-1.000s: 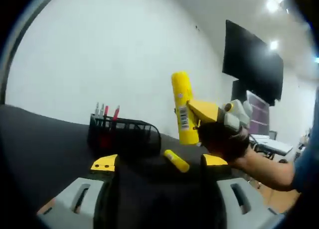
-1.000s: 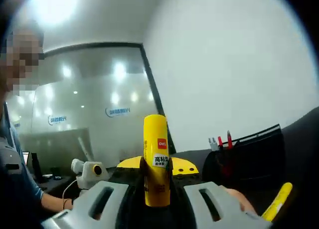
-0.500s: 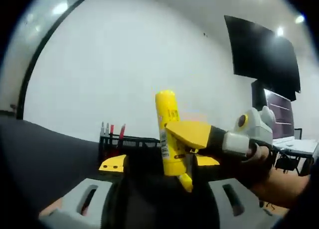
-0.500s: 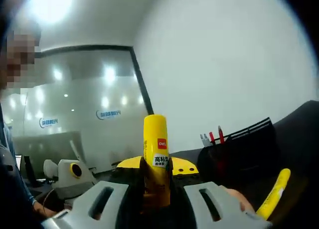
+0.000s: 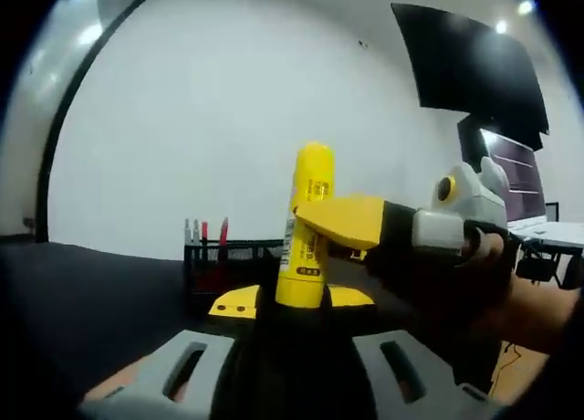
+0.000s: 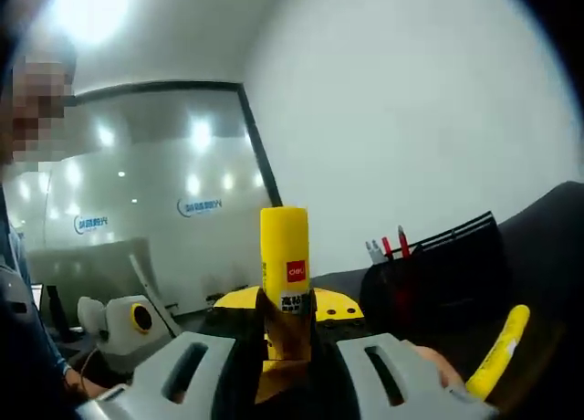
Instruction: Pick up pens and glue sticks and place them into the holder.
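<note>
Clamped on an upright yellow glue stick, the right gripper holds this smooth cylinder at frame centre; a second one lies lower right. Whether the left gripper's jaws are parted, I cannot tell. Three pens stand in the black mesh holder.

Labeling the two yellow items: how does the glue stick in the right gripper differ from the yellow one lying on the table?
The held glue stick stands upright, clamped in the right gripper; the second yellow stick lies slanted on the black table, ungripped. The held one looks thick, with a printed label; the lying one looks slimmer, no label readable. Both are yellow cylinders outside the mesh holder.
</note>
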Available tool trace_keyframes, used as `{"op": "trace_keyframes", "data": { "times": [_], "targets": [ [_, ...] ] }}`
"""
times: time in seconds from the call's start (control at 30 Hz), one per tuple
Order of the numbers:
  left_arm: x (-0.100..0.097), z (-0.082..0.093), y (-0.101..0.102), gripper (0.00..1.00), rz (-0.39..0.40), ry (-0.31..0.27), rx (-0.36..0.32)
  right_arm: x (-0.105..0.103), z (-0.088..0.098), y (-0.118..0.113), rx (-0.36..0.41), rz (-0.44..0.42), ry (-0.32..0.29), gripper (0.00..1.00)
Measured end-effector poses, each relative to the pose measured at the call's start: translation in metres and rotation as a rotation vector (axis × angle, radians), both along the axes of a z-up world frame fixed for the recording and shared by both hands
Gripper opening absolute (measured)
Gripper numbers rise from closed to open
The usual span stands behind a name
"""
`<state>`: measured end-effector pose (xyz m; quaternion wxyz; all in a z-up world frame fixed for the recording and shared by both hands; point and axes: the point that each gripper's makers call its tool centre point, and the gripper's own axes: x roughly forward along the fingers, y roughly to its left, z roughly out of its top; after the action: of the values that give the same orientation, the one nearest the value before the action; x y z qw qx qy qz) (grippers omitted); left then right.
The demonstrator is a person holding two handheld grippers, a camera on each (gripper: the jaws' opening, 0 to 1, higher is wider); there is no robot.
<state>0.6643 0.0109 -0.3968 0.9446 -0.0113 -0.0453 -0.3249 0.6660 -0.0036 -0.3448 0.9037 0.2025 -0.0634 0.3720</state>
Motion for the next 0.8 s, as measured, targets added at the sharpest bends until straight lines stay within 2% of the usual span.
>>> {"op": "trace_keyframes", "data": {
  "times": [0.17, 0.23, 0.43, 0.6, 0.7, 0.8],
  "targets": [
    [0.002, -0.005, 0.0, 0.28, 0.01, -0.021, 0.063, 0.0, -0.008, 0.007, -0.074, 0.003, 0.007, 0.16],
    [0.003, -0.006, 0.001, 0.28, 0.018, -0.021, 0.077, -0.001, -0.01, 0.011, -0.113, 0.001, 0.001, 0.16],
    [0.005, -0.009, 0.004, 0.24, 0.034, -0.026, 0.104, -0.006, -0.014, 0.02, -0.166, 0.019, 0.003, 0.17],
    [0.003, -0.01, 0.006, 0.22, 0.04, -0.038, 0.11, -0.007, -0.015, 0.022, -0.17, 0.029, 0.009, 0.17],
    [0.001, -0.007, 0.011, 0.17, 0.059, -0.065, 0.107, -0.01, -0.014, 0.022, -0.156, 0.048, 0.006, 0.17],
    [-0.001, -0.005, 0.012, 0.17, 0.058, -0.094, 0.114, -0.013, -0.012, 0.023, -0.148, 0.067, 0.006, 0.17]
  ]
}}
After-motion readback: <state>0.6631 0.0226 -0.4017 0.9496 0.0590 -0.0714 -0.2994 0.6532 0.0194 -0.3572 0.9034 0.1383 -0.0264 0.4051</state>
